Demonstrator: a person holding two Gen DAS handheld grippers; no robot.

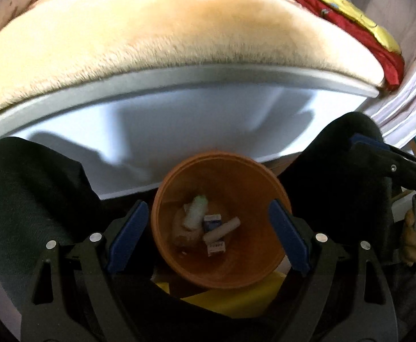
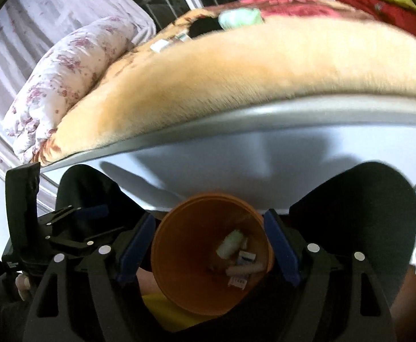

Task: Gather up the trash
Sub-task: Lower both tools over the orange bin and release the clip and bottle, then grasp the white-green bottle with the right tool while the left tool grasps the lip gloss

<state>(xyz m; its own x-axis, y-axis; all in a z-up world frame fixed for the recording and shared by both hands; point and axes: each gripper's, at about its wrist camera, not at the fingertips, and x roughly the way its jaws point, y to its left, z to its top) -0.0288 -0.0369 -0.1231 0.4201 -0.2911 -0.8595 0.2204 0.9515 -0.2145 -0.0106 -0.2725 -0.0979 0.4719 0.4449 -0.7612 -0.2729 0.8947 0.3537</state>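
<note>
- While both grippers point down over the orange bin, neither one has anything in it. The left gripper has its blue pads spread wide, one at 9 o'clock and one at 3 o'clock of the bin's mouth, with only open air above the bin between them.
- Same deal for the right gripper: jaws wide apart, blue pads sitting just outside the bin's rim on both sides, gripping nothing.
- Trash is already lying at the bottom of the bin: a whitish-green crumpled wad toward 12 o'clock, a pale rolled-up tube near the middle, a small blue-and-white box beside it, and another little white packet at 6 o'clock. Kinda blurry, so what the labels say is anyone's guess.
- Person's dark-trousered knees flank the bin at 9 and 3 o'clock, so it sits between the legs.
- Something yellow pokes out under the bin at 6 o'clock; can't tell what it is.
- Up at 12 o'clock there's a white bed frame with a fuzzy cream blanket on top.
- More bits of trash are on the bed, seen from the right wrist: a pale green wad and a small white packet near the far edge.
- Floral quilt is rolled up at 10 o'clock in that view, red and yellow cloth at 1 o'clock in the left view.
</note>
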